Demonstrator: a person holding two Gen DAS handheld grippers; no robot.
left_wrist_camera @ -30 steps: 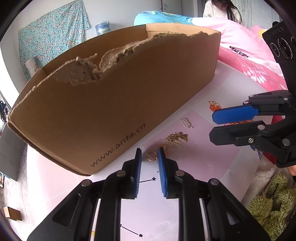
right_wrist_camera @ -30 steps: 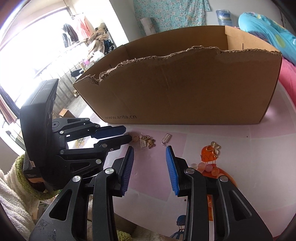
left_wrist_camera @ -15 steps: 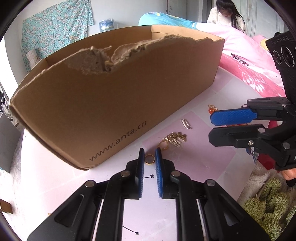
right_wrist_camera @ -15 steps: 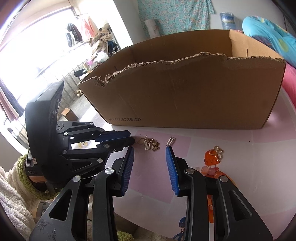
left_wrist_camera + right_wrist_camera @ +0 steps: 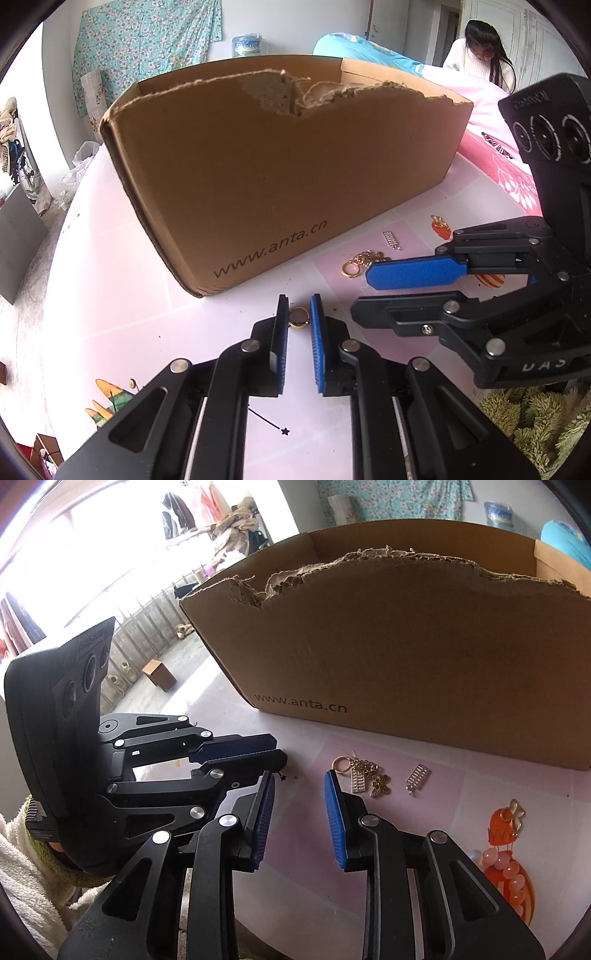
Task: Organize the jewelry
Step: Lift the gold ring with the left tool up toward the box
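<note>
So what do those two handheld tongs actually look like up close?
Both are alike: the left tongs and the right tongs have black plastic linkage arms with silver rivets, and flat blue ribbed pads on the fingers. Each carries a black block with three round lenses. A fluffy cream sleeve with a green cuff shows behind.

Beyond the left tool (image 5: 298, 314), whose ribbed blue pads look rubbery on matt black plastic, stands a rough, torn cardboard box (image 5: 280, 177); a shiny gold metal ring (image 5: 298, 317) between them; glossy pale bench (image 5: 110, 280).
</note>
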